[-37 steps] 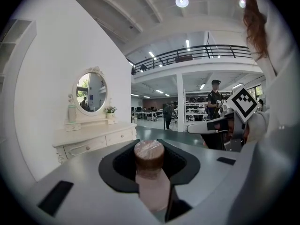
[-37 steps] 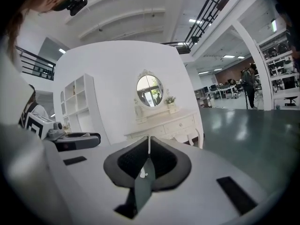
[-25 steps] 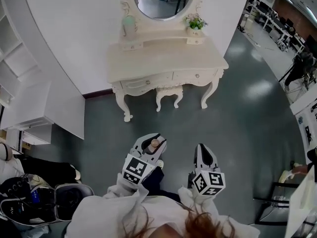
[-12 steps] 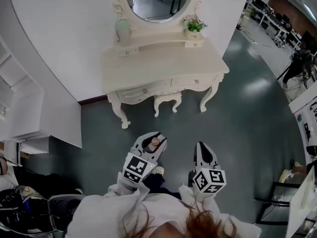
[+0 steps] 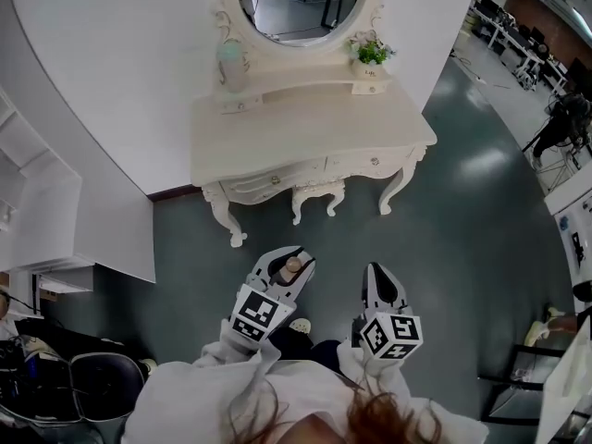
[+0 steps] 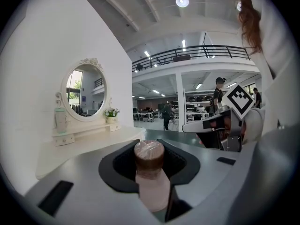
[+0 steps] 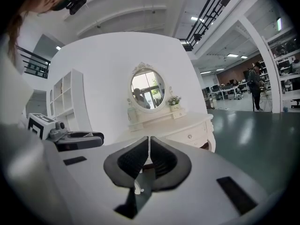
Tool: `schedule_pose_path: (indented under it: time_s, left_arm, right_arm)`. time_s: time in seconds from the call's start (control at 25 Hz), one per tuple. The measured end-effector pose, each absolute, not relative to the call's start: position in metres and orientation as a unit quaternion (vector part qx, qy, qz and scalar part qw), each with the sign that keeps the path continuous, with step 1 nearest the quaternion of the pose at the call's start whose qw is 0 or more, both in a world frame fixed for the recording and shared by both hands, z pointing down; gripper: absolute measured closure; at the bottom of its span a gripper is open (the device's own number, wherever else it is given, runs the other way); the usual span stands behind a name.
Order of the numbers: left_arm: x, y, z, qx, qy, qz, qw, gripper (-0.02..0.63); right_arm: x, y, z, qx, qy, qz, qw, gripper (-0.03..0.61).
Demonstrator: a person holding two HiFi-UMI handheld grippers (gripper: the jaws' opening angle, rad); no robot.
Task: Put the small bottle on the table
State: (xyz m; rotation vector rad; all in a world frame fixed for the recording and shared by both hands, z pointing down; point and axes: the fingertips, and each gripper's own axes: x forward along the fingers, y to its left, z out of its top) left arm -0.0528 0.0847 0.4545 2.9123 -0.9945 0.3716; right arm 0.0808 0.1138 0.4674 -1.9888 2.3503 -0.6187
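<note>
My left gripper (image 5: 289, 265) is shut on a small pale bottle (image 6: 151, 181) with a brown cap (image 5: 293, 265); the bottle stands upright between the dark pads (image 6: 117, 165). My right gripper (image 5: 382, 283) hangs beside it, shut with nothing between its fingertips (image 7: 149, 149). The cream dressing table (image 5: 305, 128) with an oval mirror (image 5: 296, 3) stands ahead, well beyond both grippers over the grey floor. In the right gripper view the dressing table (image 7: 183, 123) shows past the jaws.
On the table's raised shelf stand a pale green bottle (image 5: 231, 63) at left and a small potted plant (image 5: 372, 55) at right. A stool (image 5: 317, 195) is tucked under the table. White shelving (image 5: 46, 220) stands at left, a chair (image 5: 102, 387) at lower left.
The dressing table has shifted slightly in the head view as I move. Both grippers hold the same pose, the bottle still in the left one.
</note>
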Motion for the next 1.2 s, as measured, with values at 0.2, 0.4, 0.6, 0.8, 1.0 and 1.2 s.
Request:
schedule_pose_path:
  time_s: [0.2, 0.4, 0.6, 0.8, 1.0, 1.2]
  left_arm:
    - [-0.055, 0.084, 0.471, 0.938, -0.318, 0.133, 0.038, 0.491]
    - [-0.053, 0.088, 0.479, 0.939, -0.311, 0.137, 0.05, 0.491]
    - [-0.05, 0.075, 0.488, 0.935, -0.318, 0.143, 0.058, 0.491]
    - [-0.04, 0.048, 0.487, 0.932, -0.328, 0.143, 0.057, 0.491]
    - [-0.023, 0.017, 0.481, 0.928, -0.34, 0.139, 0.058, 0.491]
    - [-0.001, -0.011, 0.48, 0.925, -0.349, 0.134, 0.06, 0.491]
  right_arm:
    - [0.083, 0.123, 0.483, -0.642, 0.735, -0.219, -0.002, 0.541]
    - [0.092, 0.124, 0.49, -0.651, 0.725, -0.225, -0.008, 0.541]
    - [0.094, 0.109, 0.499, -0.644, 0.728, -0.237, -0.018, 0.541]
    - [0.106, 0.075, 0.499, -0.631, 0.738, -0.238, -0.021, 0.541]
    - [0.12, 0.041, 0.489, -0.618, 0.752, -0.226, -0.029, 0.541]
    - [0.141, 0.01, 0.489, -0.608, 0.759, -0.23, -0.032, 0.541]
